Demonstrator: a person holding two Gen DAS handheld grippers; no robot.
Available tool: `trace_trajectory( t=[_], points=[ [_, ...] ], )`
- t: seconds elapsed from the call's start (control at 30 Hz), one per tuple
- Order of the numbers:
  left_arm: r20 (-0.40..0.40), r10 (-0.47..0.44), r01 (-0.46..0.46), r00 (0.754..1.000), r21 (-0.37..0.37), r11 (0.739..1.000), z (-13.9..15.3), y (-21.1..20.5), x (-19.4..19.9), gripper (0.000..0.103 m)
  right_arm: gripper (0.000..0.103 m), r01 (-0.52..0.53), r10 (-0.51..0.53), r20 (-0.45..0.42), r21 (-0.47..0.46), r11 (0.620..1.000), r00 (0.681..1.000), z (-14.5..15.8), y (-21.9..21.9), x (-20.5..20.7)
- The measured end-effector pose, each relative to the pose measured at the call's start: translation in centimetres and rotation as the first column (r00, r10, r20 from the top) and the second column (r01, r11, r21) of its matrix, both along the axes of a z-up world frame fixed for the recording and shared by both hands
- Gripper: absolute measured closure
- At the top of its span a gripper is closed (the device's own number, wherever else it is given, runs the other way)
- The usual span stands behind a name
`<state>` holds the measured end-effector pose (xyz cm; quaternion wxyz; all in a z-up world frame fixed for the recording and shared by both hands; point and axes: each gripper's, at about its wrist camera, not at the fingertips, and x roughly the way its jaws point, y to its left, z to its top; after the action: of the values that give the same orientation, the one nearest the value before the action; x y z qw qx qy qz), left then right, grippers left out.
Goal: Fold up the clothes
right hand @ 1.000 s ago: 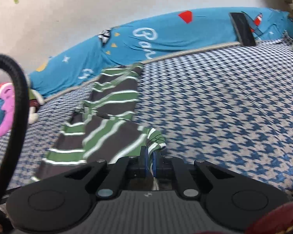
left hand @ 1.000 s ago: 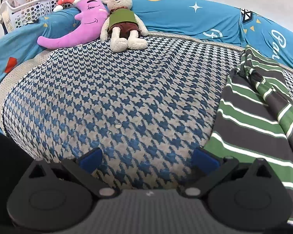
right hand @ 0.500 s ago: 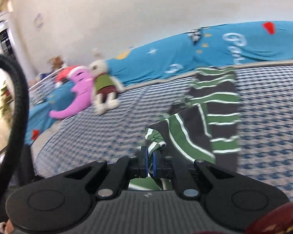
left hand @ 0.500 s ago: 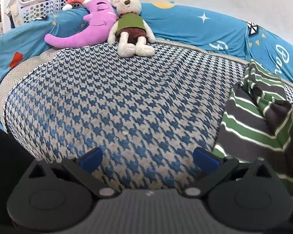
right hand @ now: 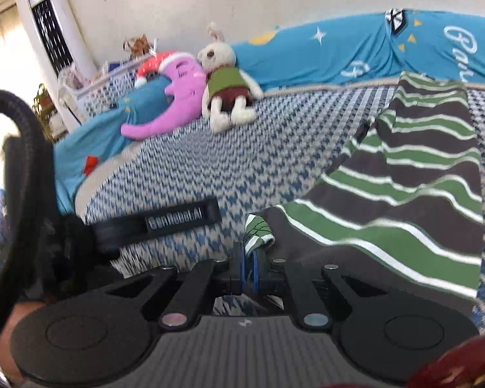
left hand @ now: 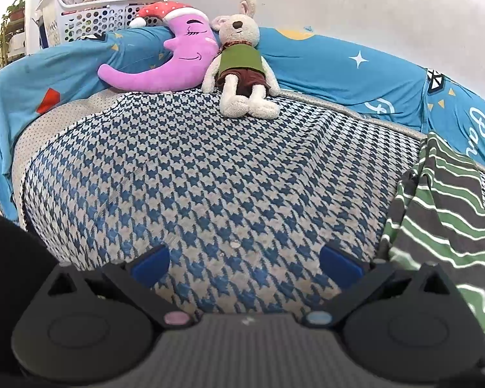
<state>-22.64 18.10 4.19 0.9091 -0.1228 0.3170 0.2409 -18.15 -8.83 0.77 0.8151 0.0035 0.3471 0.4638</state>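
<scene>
The right gripper (right hand: 248, 270) is swinging across the bed (left hand: 210, 177), and its fingers are clamped together on a corner of the striped shirt (right hand: 414, 174). A second ago that corner was lying low on the bedspread with the shirt stretched away toward the far edge; now the pinched cloth is being carried over toward the side where the pink moon pillow (right hand: 174, 97) and the stuffed rabbit (right hand: 224, 77) are sitting at the head of the bed. The cloth is rising in a taut slope from the fingers, while the far end of the shirt is lying by the blue bumper (right hand: 355, 51) at the bed's far edge.

The left gripper (left hand: 244, 260) is hovering over bare bedspread with its fingers wide apart, holding nothing; the shirt (left hand: 443, 207) is sitting just off its right finger. It has barely shifted.

I'd say one side of the shirt is being drawn across itself for a fold. The left gripper looks free to pin or catch the other edge.
</scene>
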Motion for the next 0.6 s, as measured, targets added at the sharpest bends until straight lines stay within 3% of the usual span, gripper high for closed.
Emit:
trace_trajectory(
  t=[0.17,0.33,0.6],
  points=[
    [0.015,-0.022,0.023,1.0,-0.016,1.0,0.1,-0.1,-0.1,0.0,0.091,-0.075,0.071,-0.073,-0.063,0.995,0.995,-2.0,0.4,0.3],
    [0.029,-0.051,0.052,0.998,-0.036,0.998,0.0,-0.2,-0.1,0.0,0.09,-0.131,0.125,-0.077,-0.083,0.988,0.989,-2.4,-0.3,-0.4],
    [0.006,-0.139,0.139,0.99,-0.055,0.989,-0.5,-1.5,0.5,0.0,0.089,0.029,-0.035,-0.061,-0.087,0.996,0.998,-0.8,-4.8,0.8]
  ],
)
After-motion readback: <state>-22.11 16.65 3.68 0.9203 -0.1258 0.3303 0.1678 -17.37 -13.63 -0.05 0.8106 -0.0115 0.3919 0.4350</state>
